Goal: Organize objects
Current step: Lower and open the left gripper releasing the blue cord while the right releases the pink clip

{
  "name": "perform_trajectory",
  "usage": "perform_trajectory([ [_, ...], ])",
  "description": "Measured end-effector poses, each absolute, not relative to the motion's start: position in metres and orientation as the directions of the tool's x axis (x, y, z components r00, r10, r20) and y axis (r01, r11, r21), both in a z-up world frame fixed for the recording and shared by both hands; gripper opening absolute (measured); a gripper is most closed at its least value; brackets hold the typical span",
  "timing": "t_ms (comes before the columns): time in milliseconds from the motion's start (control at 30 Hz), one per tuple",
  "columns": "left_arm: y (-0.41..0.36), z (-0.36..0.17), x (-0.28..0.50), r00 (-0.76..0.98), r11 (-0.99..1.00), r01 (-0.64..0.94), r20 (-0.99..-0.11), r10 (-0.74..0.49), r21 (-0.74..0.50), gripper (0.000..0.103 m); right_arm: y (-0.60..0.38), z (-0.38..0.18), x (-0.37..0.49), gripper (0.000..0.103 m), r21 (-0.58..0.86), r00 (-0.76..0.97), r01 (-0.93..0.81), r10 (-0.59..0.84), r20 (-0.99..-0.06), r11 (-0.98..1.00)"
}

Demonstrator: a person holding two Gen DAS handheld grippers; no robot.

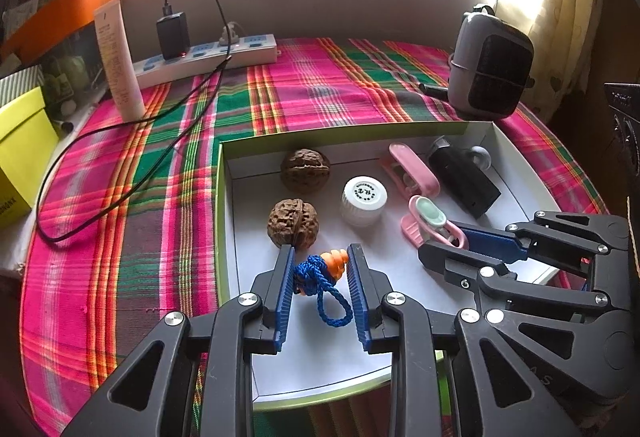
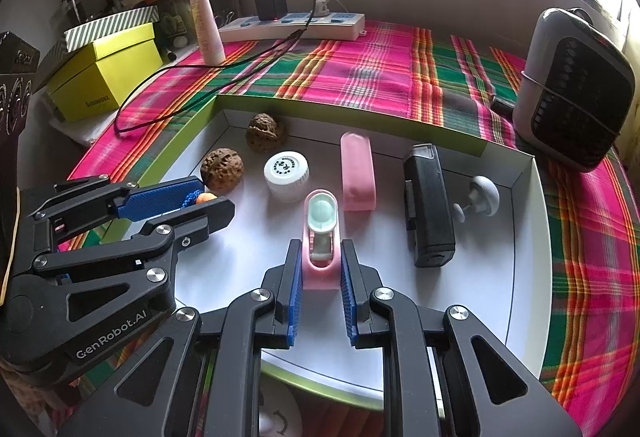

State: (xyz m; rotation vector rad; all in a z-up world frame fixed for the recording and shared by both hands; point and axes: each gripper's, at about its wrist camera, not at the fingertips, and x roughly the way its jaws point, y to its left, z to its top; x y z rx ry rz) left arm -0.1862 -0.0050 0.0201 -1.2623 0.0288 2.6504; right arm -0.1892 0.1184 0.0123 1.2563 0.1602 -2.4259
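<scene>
Left fingers (image 1: pixel 286 293) slack around earplug (image 1: pixel 326 271) inside tray (image 1: pixel 222 197); right gripper (image 2: pixel 320 269) clamps pink clip (image 2: pixel 320 237). Risk: cord snags pad, dragging earplug out.

Left tool (image 1: pixel 320 261): black plastic linkage frame, triangular cut-outs in outer arms, round silver screw heads at pivots. Two flat fingers faced with blue ribbed pads (image 1: pixel 282 297), pads seated in black holders. Right tool (image 2: pixel 320 261): same build, black arms, silver screws, blue ribbed pads (image 2: pixel 295 297). Seen from right wrist view, left tool's side carries white lettering "GenRobot.AI" on rounded black housing behind linkage. Small black hex screws along upper links. No cables or sleeves visible.
</scene>
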Motion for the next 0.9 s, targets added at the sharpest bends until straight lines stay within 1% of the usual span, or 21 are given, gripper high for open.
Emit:
perform_trajectory([
  [367,-0.0041,0.0202,-0.1844,-0.609,-0.978,-0.195,-0.772,0.181,-0.076,0.027,0.1191,0.0121,-0.1887,0.019,0.07,-0.515,0.403,-0.289,-0.807,-0.912],
  [633,-0.003,0.0227,-0.1823,-0.609,-0.978,-0.196,-0.772,0.182,-0.076,0.031,0.1204,0.0129,-0.1882,0.019,0.067,-0.515,0.399,-0.284,-0.809,-0.915],
  [700,-0.0037,0.0243,-0.1815,-0.612,-0.978,-0.192,-0.77,0.18,-0.076,0.033,0.1208,0.0131,-0.1878,0.022,0.067,-0.514,0.398,-0.283,-0.809,-0.915],
  [733,-0.0042,0.0251,-0.181,-0.615,-0.979,-0.19,-0.769,0.177,-0.074,0.033,0.1208,0.0131,-0.1878,0.028,0.067,-0.515,0.399,-0.284,-0.809,-0.915],
  [767,-0.0048,0.0256,-0.1809,-0.616,-0.979,-0.188,-0.768,0.176,-0.074,0.034,0.1209,0.0131,-0.1878,0.031,0.067,-0.516,0.399,-0.284,-0.808,-0.914],
  [900,-0.0072,0.0271,-0.1796,-0.617,-0.98,-0.182,-0.767,0.175,-0.077,0.034,0.1217,0.0131,-0.1868,0.032,0.065,-0.519,0.392,-0.279,-0.808,-0.918],
])
